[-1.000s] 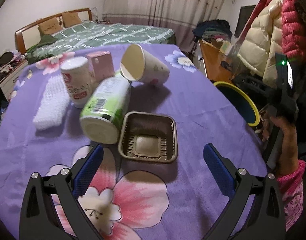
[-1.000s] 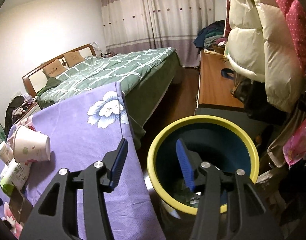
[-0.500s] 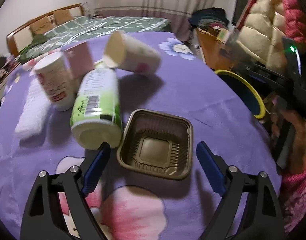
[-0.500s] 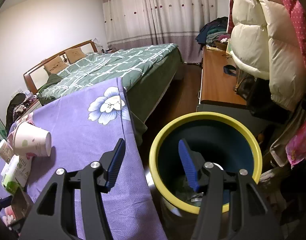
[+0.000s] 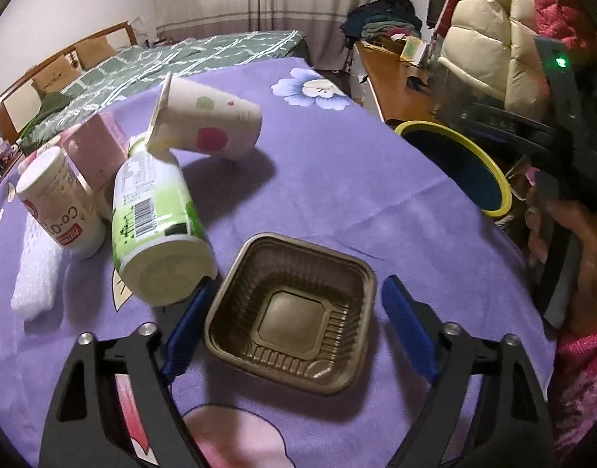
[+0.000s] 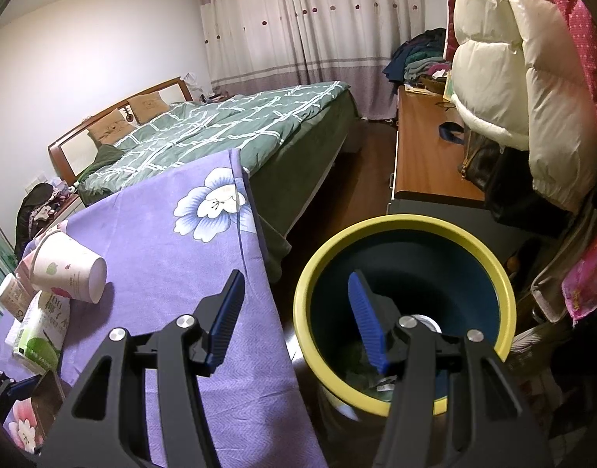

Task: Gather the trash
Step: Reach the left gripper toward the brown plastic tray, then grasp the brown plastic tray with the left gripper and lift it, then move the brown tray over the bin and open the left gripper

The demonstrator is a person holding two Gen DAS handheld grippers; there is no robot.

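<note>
Two tools: the left tool (image 5: 292,331), jaws closing, straddles the brown plastic tray (image 5: 294,312) lying flat on the counter (image 5: 337,179), pads not yet touching, while the right tool (image 6: 296,318) hangs half-open and empty over the bin (image 6: 403,226).

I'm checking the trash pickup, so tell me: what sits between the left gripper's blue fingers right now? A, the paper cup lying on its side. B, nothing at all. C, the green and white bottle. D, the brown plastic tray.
D: the brown plastic tray lies between the closing jaws of the left gripper, pads not yet touching it.

Glossy brown plastic tray (image 5: 294,312), matt paper cup (image 5: 208,121), soft purple cloth (image 5: 337,179)
</note>
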